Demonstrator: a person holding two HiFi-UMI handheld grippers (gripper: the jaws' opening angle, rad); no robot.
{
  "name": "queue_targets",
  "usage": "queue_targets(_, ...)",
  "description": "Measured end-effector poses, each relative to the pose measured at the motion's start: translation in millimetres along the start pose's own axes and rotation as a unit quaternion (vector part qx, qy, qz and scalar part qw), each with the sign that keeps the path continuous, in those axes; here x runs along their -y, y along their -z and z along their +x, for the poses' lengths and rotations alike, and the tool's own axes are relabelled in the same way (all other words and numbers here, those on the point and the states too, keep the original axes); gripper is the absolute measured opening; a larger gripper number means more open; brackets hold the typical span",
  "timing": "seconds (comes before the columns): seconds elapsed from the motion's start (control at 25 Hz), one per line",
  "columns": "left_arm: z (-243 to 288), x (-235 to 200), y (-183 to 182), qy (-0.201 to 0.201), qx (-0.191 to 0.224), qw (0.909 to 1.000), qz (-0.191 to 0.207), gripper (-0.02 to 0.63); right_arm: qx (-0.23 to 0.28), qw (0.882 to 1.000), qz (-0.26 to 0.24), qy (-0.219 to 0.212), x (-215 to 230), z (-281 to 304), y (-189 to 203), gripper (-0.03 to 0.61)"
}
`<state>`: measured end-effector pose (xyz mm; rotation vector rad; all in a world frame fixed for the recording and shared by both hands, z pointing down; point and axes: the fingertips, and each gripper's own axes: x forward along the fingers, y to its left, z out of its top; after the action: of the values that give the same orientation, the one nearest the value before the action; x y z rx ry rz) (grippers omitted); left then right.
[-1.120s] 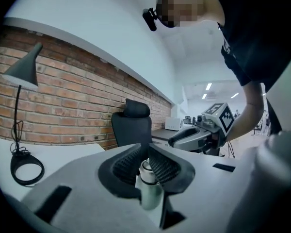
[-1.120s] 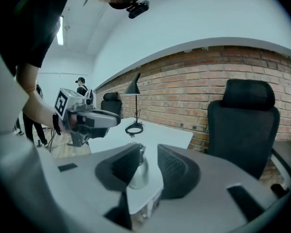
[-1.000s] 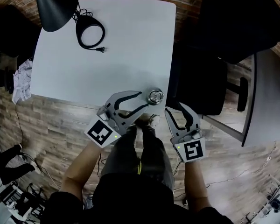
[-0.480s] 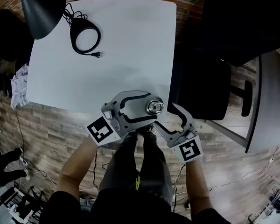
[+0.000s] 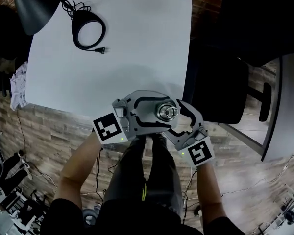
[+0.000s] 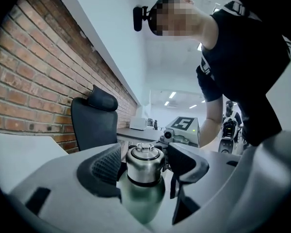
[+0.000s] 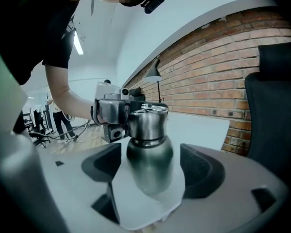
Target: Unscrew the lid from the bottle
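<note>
The steel bottle [image 5: 166,111] is standing upright at the white table's [image 5: 112,43] lower right corner. The left gripper [image 6: 145,168] is flanking its lid [image 6: 143,157] from frame left and the right gripper [image 7: 152,171] its body from lower right (equally near). Both sets of jaws are opening, with no pad pressing on it.

No legible text or numbers

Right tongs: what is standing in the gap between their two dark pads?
The rounded greenish metal bottle stands there, touching neither pad, while the right tongs are opening. The right gripper view shows it.
</note>
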<state>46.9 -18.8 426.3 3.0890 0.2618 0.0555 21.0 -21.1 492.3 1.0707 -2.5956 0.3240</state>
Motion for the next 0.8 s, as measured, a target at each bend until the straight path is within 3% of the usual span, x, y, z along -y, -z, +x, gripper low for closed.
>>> queue_targets(0.32, 10, 4, 6, 0.048, 0.006, 0.9987, -0.018, 0.29, -0.011, 1.0, -0.006, -0.012, -3, 13, 4, 0.347)
queue_targets(0.56, 9, 1, 11, 0.06, 0.0, 0.998, -0.022, 0.287, -0.021, 1.0, -0.008, -0.004, 1, 17, 9, 0.345)
queue_targets(0.68, 8, 2, 13, 0.055, -0.003, 0.998, -0.03, 0.278, -0.01, 1.0, -0.008, -0.002, 1, 18, 7, 0.345)
queue_targets(0.8, 11, 1, 14, 0.019, -0.017, 0.9994, -0.024, 0.278, -0.006, 1.0, -0.009, 0.004, 2, 16, 8, 0.345)
